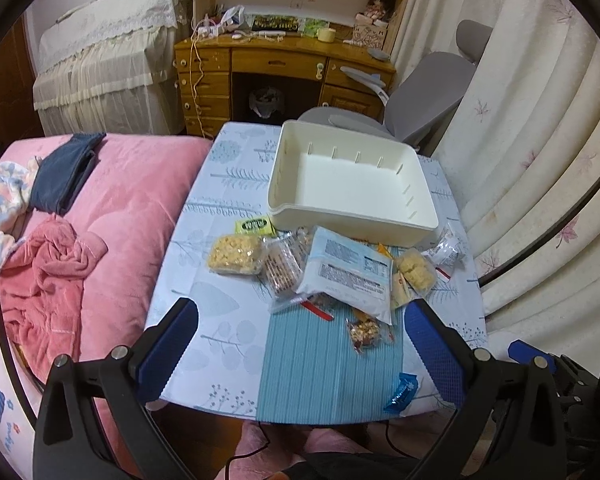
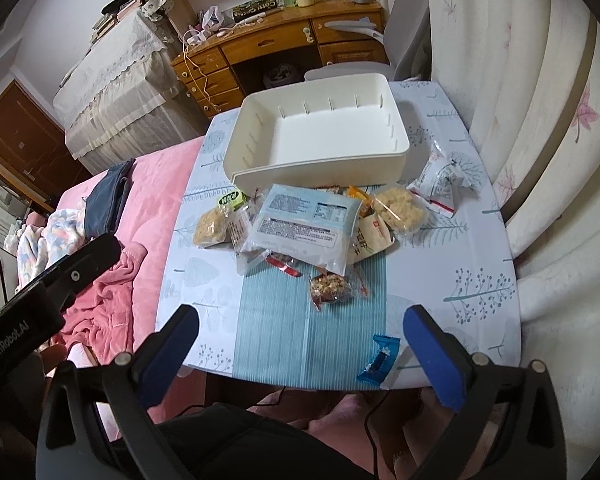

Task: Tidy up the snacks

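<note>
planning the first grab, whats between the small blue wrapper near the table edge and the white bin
The nut bar, then the large pale blue packet against the white bin; right wrist view shows it best, past the blue wrapper.

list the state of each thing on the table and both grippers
white bin: empty, upright
large pale blue packet: lying flat on other snacks, label side up
small blue wrapper: alone near the table's front edge
nut snack pack: sealed, on the striped mat
left gripper: open, holding nothing
right gripper: open, holding nothing
</note>
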The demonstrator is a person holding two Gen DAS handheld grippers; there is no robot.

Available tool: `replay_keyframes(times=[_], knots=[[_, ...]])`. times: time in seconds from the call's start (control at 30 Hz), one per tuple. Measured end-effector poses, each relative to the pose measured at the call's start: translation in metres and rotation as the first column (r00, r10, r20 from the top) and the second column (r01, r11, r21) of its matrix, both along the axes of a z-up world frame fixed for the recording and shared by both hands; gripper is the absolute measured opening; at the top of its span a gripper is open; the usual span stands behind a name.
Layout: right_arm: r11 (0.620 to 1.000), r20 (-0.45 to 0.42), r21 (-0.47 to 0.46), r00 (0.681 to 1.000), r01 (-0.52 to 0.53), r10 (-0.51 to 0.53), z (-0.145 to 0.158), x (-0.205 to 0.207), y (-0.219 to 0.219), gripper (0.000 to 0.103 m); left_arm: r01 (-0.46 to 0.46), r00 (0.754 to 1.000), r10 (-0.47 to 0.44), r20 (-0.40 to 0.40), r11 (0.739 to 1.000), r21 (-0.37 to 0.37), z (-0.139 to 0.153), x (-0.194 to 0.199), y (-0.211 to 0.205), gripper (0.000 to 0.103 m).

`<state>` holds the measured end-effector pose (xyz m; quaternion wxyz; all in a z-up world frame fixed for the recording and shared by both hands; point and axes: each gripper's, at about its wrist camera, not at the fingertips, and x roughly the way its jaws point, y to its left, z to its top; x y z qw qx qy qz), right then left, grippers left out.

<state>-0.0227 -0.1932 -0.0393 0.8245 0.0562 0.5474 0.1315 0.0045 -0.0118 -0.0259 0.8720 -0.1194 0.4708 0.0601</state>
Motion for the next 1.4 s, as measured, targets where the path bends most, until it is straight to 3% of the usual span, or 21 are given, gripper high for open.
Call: replay_keyframes(times=[0.43, 0.63, 0.8, 1.03, 1.2, 1.4], knots=[[0.997, -0.067, 0.073, 0.997, -0.038, 0.043, -0.023, 0.017, -0.029, 0.103, -0.096, 0.994, 0.096, -0.043, 0.995, -0.009, -0.014, -0.006, -0.01, 0.103], [0.995, -0.114, 0.083, 0.992, -0.049, 0.058, -0.034, 0.025, -0.028, 0.103, -0.162, 0.983, 0.16, -0.084, 0.987, -0.016, -0.025, -0.004, 0.006, 0.103], [0.994, -0.181, 0.108, 0.983, -0.017, 0.037, -0.047, 0.034, -0.027, 0.102, -0.157, 0.978, 0.157, -0.137, 0.988, 0.006, -0.041, 0.009, 0.023, 0.103], [0.977, -0.292, 0.175, 0.954, 0.124, -0.069, -0.068, 0.05, -0.023, 0.102, -0.051, 0.985, 0.049, -0.165, 0.999, -0.006, -0.065, 0.041, 0.054, 0.103], [0.925, -0.381, 0.25, 0.907, 0.285, -0.177, -0.085, 0.064, -0.014, 0.102, 0.071, 0.982, -0.066, -0.179, 0.997, 0.025, -0.083, 0.068, 0.074, 0.103], [0.847, -0.464, 0.286, 0.838, 0.448, -0.287, -0.104, 0.077, 0.002, 0.102, 0.228, 0.958, -0.219, -0.185, 0.973, 0.033, -0.114, 0.096, 0.099, 0.103]])
